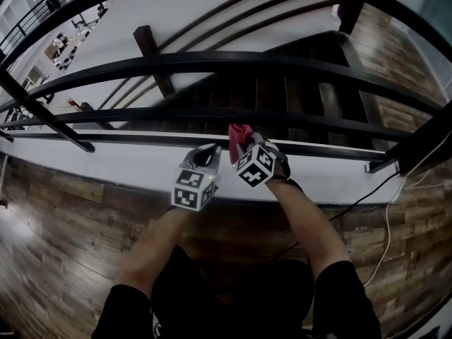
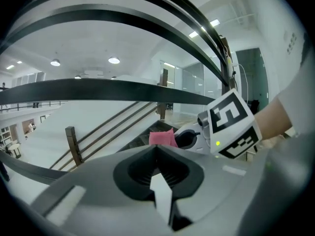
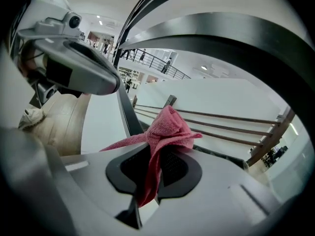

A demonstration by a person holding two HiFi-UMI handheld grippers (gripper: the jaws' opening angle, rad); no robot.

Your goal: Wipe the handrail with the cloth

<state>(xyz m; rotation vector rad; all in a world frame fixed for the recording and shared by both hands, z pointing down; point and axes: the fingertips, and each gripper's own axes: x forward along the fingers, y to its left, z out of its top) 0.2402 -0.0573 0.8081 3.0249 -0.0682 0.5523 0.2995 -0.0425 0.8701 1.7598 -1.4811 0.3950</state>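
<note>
Cloth, pink and bunched, is pinched between the clamped jaws of the right gripper. Its loose end sticks up by the lower bars of the black handrail, though I can't tell whether it touches one. Just to its left, the left gripper has its jaws pressed together on nothing. Beyond the bars a dark staircase drops away. A pale cable trails over the wooden floor.
</note>
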